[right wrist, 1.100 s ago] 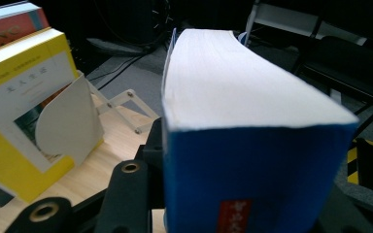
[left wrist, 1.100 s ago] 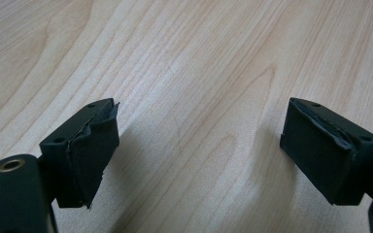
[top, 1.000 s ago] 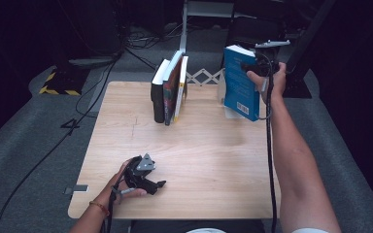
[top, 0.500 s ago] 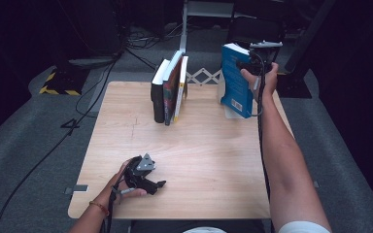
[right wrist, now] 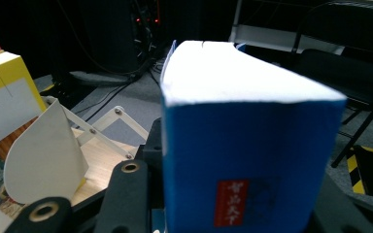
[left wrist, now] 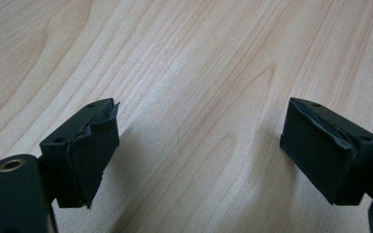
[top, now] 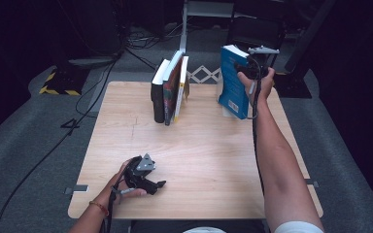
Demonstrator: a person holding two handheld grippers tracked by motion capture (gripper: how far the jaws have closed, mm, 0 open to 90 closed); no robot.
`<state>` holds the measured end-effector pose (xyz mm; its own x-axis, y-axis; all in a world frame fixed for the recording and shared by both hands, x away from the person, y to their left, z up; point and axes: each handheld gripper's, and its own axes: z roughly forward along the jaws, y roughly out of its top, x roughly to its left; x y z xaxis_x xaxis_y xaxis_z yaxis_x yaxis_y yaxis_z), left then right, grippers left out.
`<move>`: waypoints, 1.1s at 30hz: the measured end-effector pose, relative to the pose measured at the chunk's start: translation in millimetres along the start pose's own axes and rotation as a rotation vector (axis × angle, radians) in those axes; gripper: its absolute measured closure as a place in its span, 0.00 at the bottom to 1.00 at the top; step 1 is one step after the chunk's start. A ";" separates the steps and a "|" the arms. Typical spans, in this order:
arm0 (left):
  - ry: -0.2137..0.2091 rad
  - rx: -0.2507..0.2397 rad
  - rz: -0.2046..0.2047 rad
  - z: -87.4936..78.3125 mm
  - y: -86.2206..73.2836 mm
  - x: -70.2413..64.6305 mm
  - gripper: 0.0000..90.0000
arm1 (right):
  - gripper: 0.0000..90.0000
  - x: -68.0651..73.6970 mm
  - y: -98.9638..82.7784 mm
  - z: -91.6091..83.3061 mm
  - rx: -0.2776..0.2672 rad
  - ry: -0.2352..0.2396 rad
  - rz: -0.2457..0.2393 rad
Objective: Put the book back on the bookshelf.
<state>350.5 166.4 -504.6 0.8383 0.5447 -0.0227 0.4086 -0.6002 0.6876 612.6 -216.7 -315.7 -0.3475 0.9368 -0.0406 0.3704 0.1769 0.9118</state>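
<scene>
A thick blue book [top: 233,82] hangs tilted over the far right of the wooden table [top: 199,160], with my right gripper [top: 247,73] shut on it. In the right gripper view the blue book's spine [right wrist: 247,160] and white page edge stand close up between the jaws. Near the front left edge my left gripper [top: 154,186] lies on the table, held by a hand. Its jaws [left wrist: 199,145] stand wide apart over bare wood, with nothing between them.
Three books [top: 170,90] stand upright at the back middle of the table, one with a yellow cover [right wrist: 5,107]. A white folding bookend [top: 201,75] [right wrist: 43,155] sits between them and the blue book. Cables and dark chairs lie beyond the table.
The right hand has carried the blue book a little to the left and down, and the book now leans more. The left gripper has not moved.
</scene>
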 end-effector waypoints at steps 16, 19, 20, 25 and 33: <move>0.001 -0.001 0.000 0.1 0.0 -0.1 0.15 | 0.67 13.2 -21.4 -8.5 -0.062 0.012 -0.001; 0.001 -0.001 0.000 0.1 0.0 -0.1 0.15 | 0.67 14.2 -22.3 -9.9 -0.059 0.014 -0.012; 0.001 -0.001 0.000 0.1 0.0 0.0 0.15 | 0.67 14.8 -24.1 -12.0 -0.053 0.018 -0.022; 0.001 -0.001 0.000 0.1 0.0 -0.1 0.15 | 0.67 13.6 -26.9 -16.1 -0.038 0.034 -0.038; 0.001 -0.001 0.000 0.1 0.0 0.0 0.15 | 0.66 12.6 -32.3 -24.2 -0.010 0.055 -0.073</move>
<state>350.5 166.3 -504.7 0.8381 0.5450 -0.0221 0.4080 -0.5995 0.6886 575.4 -218.0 -335.8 -0.4206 0.9033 -0.0851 0.3335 0.2412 0.9114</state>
